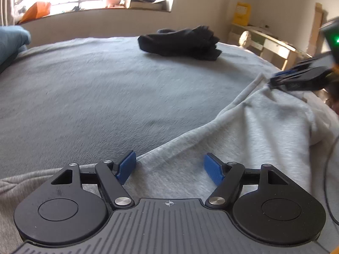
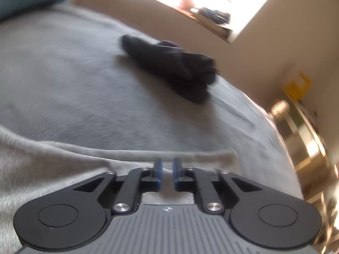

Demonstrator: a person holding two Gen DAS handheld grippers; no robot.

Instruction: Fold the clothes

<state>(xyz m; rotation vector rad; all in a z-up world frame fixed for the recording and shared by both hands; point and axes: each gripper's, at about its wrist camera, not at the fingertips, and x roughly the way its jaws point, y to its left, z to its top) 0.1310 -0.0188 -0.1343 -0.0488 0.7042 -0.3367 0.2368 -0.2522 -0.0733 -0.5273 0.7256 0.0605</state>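
A light grey sweatshirt-like garment (image 1: 254, 131) lies on the grey blanket (image 1: 95, 89) of a bed, with one long hem running diagonally. My left gripper (image 1: 170, 166) hovers over that hem, its blue pads wide apart and nothing between them. At the right edge of the left wrist view, my right gripper (image 1: 273, 80) sits at a raised corner of the garment. In the right wrist view the right gripper (image 2: 167, 165) is tilted above the grey garment (image 2: 53, 158). Its pads stand a narrow gap apart, and no cloth shows pinched between them.
A crumpled black garment (image 1: 182, 42) lies farther back on the bed, also seen as the black garment (image 2: 173, 69). A blue pillow (image 1: 12, 40) is at the far left. A wooden shelf (image 1: 264, 42) stands past the bed's right edge, under a cluttered window sill (image 1: 95, 8).
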